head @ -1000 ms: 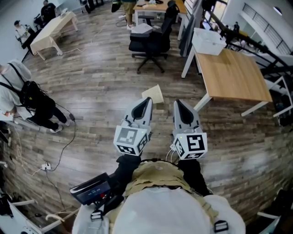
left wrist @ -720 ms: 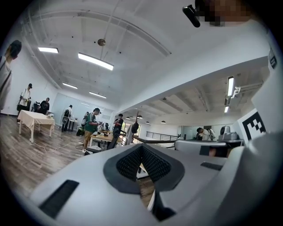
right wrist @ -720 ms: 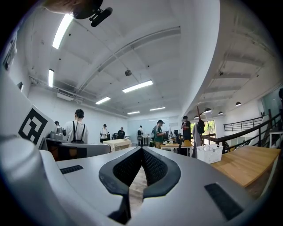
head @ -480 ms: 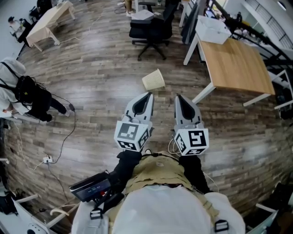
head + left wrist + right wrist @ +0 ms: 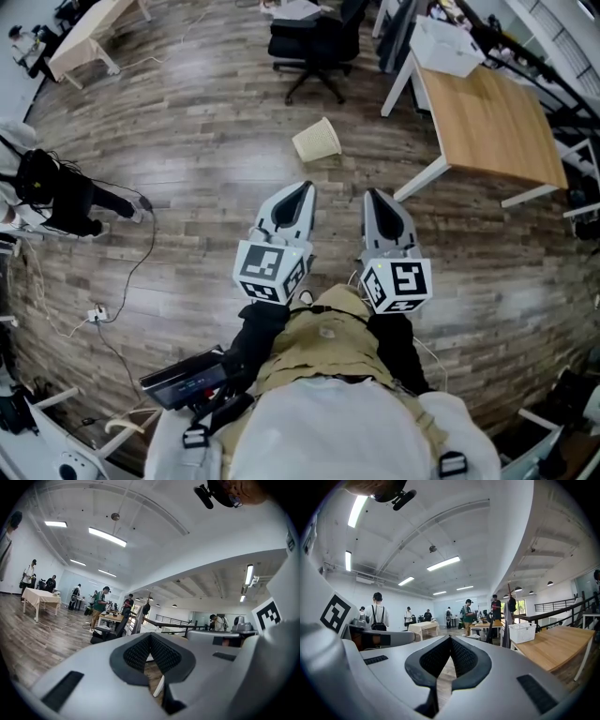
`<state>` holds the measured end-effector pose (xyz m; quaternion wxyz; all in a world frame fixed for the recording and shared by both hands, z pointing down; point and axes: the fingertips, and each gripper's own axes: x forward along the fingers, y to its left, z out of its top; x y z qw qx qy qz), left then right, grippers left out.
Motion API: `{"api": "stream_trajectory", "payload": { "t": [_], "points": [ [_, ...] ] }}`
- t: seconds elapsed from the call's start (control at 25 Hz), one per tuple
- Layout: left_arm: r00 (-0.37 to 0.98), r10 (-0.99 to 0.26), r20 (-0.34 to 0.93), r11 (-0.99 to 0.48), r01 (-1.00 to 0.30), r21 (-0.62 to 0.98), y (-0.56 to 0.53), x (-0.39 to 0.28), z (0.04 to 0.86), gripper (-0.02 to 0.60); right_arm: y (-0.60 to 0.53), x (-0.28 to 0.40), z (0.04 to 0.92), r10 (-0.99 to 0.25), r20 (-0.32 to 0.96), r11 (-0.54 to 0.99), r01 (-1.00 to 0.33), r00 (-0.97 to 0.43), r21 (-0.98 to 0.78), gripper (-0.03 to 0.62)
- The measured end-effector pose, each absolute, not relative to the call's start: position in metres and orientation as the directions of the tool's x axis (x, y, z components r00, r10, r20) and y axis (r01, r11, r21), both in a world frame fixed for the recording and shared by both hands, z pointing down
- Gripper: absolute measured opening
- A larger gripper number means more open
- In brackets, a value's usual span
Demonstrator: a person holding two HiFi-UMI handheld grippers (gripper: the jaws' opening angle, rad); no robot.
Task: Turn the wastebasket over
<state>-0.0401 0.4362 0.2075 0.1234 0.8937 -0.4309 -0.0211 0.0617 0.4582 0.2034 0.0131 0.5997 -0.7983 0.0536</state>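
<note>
Wastebasket (image 5: 316, 141) lies sideways well beyond left gripper (image 5: 304, 187) and right gripper (image 5: 375, 194), jaws pressed together.

Floor (image 5: 187, 187): wood planks, slight sheen. Table (image 5: 492, 112) top: smooth light wood, matt. Matt grey plastic on left gripper (image 5: 150, 638) and right gripper (image 5: 450, 639), black ribbed pads (image 5: 136, 654).

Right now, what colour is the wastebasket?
The wastebasket is pale cream; the head view shows it best.
</note>
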Motion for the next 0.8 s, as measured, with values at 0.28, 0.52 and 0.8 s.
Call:
{"api": "stream_trajectory", "payload": {
  "t": [0.28, 0.52, 0.8],
  "points": [
    [0.601, -0.795, 0.078, -0.568, -0.784, 0.251, 0.420, -0.059, 0.219, 0.002, 0.440, 0.051, 0.217, -0.949, 0.102, 0.291, -0.954, -0.298, -0.076, 0.020],
    [0.559, -0.823, 0.098, -0.520, -0.811, 0.268, 0.386, -0.065, 0.240, 0.002, 0.402, 0.052, 0.239, -0.934, 0.133, 0.320, -0.943, -0.330, -0.091, 0.020],
    [0.503, -0.854, 0.135, -0.459, -0.850, 0.260, 0.288, -0.055, 0.267, 0.002, 0.293, 0.066, 0.269, -0.911, 0.143, 0.366, -0.919, -0.386, -0.148, 0.020]
  ]
}}
